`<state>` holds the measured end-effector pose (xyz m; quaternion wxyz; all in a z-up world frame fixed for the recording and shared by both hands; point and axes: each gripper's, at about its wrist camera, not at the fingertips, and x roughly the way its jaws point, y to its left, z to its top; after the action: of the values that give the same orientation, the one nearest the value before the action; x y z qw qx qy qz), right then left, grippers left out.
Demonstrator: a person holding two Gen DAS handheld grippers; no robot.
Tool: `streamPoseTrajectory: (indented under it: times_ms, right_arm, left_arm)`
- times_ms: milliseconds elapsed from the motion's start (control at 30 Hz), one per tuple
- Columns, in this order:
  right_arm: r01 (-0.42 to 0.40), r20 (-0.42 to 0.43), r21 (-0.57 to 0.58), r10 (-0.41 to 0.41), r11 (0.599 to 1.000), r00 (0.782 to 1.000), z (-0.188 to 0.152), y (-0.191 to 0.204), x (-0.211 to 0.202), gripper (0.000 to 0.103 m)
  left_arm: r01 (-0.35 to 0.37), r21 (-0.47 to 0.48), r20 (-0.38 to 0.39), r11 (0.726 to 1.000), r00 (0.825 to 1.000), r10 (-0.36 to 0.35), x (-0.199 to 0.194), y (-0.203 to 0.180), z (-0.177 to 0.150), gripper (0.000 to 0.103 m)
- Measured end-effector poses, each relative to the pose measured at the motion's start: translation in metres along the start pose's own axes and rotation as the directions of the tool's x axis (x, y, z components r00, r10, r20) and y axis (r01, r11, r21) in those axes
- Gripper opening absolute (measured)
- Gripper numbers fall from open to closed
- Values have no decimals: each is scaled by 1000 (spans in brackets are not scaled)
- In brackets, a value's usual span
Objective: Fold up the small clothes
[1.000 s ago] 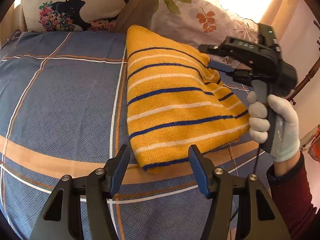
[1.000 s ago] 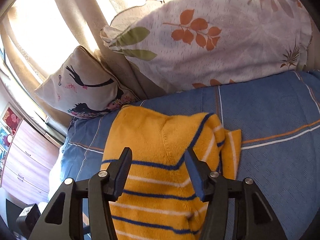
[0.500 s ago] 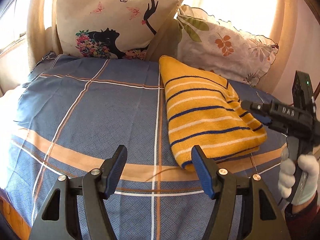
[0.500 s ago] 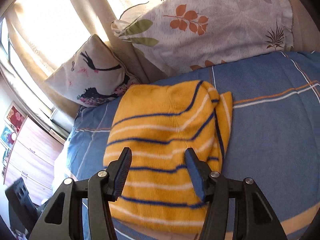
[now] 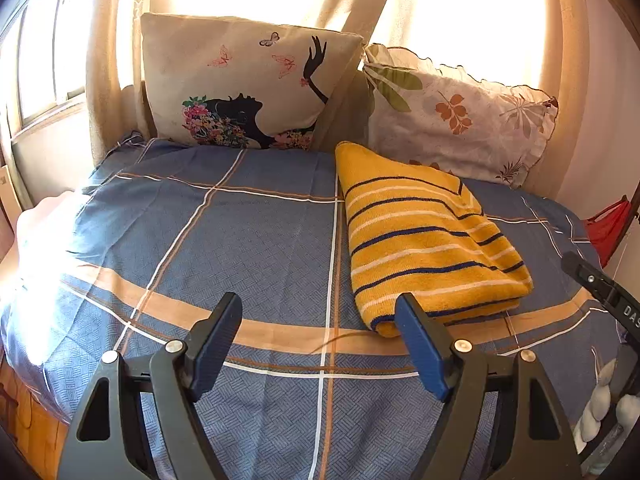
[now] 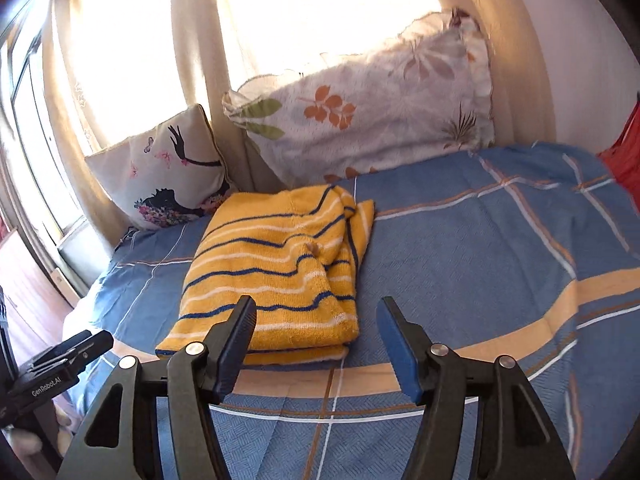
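Observation:
A yellow knit garment (image 5: pixel 424 236) with navy and white stripes lies folded into a compact stack on the blue checked bedspread (image 5: pixel 240 240); the right wrist view shows it (image 6: pixel 276 276) left of centre. My left gripper (image 5: pixel 320 326) hovers over bare bedspread just left of the garment's near corner, jaws opening, nothing between them. My right gripper (image 6: pixel 316 328) hangs in front of the garment's near right edge, jaws also opening and empty. Each view catches the other gripper at its edge: the right one (image 5: pixel 600 284), the left one (image 6: pixel 60 364).
Two pillows lean against the curtains at the head of the bed: a cream one with a black silhouette print (image 5: pixel 244 88) and a leaf-print one (image 5: pixel 456 120). Something red (image 5: pixel 608 228) hangs at the far right. Wooden furniture (image 6: pixel 24 280) stands past the bed's left edge.
Both grippers have pulled back from the folded garment and their jaws have widened. The right gripper slid off the garment to the right; the pillows and curtains now show above.

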<state>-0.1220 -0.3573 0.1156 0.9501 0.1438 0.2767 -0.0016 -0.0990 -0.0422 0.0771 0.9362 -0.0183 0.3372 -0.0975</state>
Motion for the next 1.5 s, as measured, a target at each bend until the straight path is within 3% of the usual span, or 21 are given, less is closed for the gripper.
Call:
streamPoseTrajectory:
  times_ms: [67, 167, 233, 400, 467, 633, 800, 900, 1000, 1067, 1167, 1500]
  right_arm:
    - [50, 91, -43, -45, 998, 995, -1, 12, -18, 89]
    - [74, 223, -55, -60, 996, 973, -5, 22, -40, 103]
    - [67, 269, -38, -54, 997, 961, -7, 24, -47, 103]
    - [25, 225, 31, -32, 999, 974, -2, 19, -43, 103]
    - [48, 228, 31, -54, 998, 972, -5, 19, -45, 103]
    - [95, 336, 21, -96, 995, 937, -14, 21, -62, 103]
    - [22, 237, 73, -39, 997, 971, -12, 8, -43, 103]
    - [56, 175, 51, -64, 997, 982, -16, 9, -29, 103]
    - [66, 139, 18, -68, 998, 988, -21, 14, -21, 103]
    - [60, 122, 5, -60, 998, 991, -24, 18, -16, 103]
    - [61, 97, -19, -59, 998, 993, -26, 24, -9, 103]
    - [67, 22, -63, -66, 996, 998, -33, 32, 9, 103]
  left_arm:
    - [-25, 2, 20, 1000, 999, 25, -5, 1, -1, 83]
    - [-63, 1, 50, 998, 997, 63, -13, 2, -2, 90]
    - [-79, 3, 66, 997, 995, 78, -17, 3, -3, 91]
    - [-97, 5, 74, 995, 993, 97, -21, 6, -7, 92]
    - [-98, -1, 72, 995, 993, 98, -21, 8, -7, 92]
    - [-105, -13, 71, 994, 992, 106, -20, 10, -9, 92]
    - [-124, -9, 78, 992, 989, 124, -18, 10, -11, 92]
    - [-146, -8, 108, 989, 983, 146, -21, 9, -11, 92]
    - [-164, -17, 144, 986, 976, 165, -26, 8, -11, 93]
    - [-179, -24, 147, 984, 972, 180, -27, 6, -11, 100]
    - [-186, -32, 140, 982, 972, 189, -26, 7, -13, 101]
    - [-135, -22, 56, 991, 989, 137, -7, 5, -15, 101]
